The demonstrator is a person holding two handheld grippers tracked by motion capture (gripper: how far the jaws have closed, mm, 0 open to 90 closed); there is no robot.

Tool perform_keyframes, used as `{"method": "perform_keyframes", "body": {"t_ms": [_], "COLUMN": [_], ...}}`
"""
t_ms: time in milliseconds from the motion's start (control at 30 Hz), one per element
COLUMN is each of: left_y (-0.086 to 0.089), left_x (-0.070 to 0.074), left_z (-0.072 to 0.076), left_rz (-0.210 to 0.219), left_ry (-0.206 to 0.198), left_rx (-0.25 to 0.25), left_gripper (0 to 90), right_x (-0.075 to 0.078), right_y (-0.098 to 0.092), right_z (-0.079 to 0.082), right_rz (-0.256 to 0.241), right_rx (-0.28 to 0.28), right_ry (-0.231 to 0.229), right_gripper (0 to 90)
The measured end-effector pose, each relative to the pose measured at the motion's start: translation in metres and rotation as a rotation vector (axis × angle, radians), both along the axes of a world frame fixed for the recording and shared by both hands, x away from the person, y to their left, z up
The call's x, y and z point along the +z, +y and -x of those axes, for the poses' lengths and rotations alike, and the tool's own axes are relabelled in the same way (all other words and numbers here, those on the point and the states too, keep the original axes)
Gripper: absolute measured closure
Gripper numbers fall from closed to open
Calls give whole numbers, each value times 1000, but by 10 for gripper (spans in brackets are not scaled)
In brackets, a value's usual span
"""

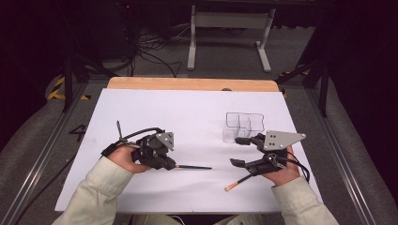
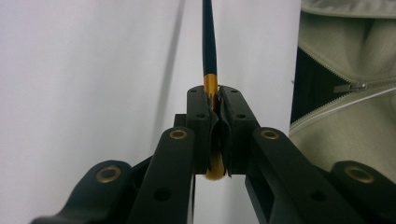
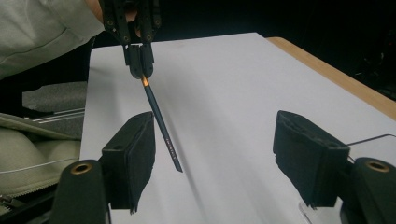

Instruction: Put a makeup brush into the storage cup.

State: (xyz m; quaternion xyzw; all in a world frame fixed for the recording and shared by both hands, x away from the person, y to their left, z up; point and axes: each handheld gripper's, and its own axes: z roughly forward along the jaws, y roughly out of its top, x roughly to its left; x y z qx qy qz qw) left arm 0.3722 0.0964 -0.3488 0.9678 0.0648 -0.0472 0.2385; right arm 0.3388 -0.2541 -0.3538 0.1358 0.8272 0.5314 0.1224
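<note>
A dark pencil (image 1: 195,167) with a gold ferrule (image 2: 210,86) is held level just above the white sheet, its point aimed right. My left gripper (image 1: 173,164) is shut on its ferrule end; in the left gripper view the shaft (image 2: 208,42) runs straight up out of the closed jaws. My right gripper (image 1: 240,151) stands open to the right with nothing between its pads (image 3: 135,158), facing the pencil (image 3: 161,126) and the left gripper (image 3: 140,70). A second dark pencil (image 1: 237,182) with a pinkish end lies on the sheet just below the right gripper.
A clear plastic compartment box (image 1: 244,124) stands just beyond the right gripper. The white sheet (image 1: 187,117) covers the table, with a wooden edge (image 1: 192,84) at the far side. A pale jacket (image 2: 345,93) is close by the left gripper.
</note>
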Motion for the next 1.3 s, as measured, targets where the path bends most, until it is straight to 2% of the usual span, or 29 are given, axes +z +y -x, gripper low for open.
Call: {"method": "perform_keyframes", "body": {"t_ms": [133, 300, 400, 467, 700, 1100, 1300], "left_y": [-4, -7, -10, -12, -20, -24, -29], "left_x": [3, 5, 6, 6, 7, 8, 8], "left_z": [1, 2, 2, 2, 3, 3, 2], "left_rz": [12, 20, 21, 24, 25, 23, 26], "left_ry": [-9, -12, -11, -7, -7, -4, -10], "left_rx": [-2, -14, -23, -32, -44, -44, -64], "left_gripper": [834, 834, 834, 834, 834, 833, 833], "right_x": [4, 5, 6, 6, 6, 5, 1], "right_y": [9, 19, 27, 30, 46, 66, 75], "right_z": [-1, -2, -4, -4, -7, -11, -12], "right_rz": [21, 39, 66, 77, 128, 193, 209], "right_rx": [22, 38, 32, 37, 97, 135, 151], "right_ry": [10, 18, 35, 31, 73, 63, 80], "right_gripper": [313, 248, 212, 248, 331, 404, 423]}}
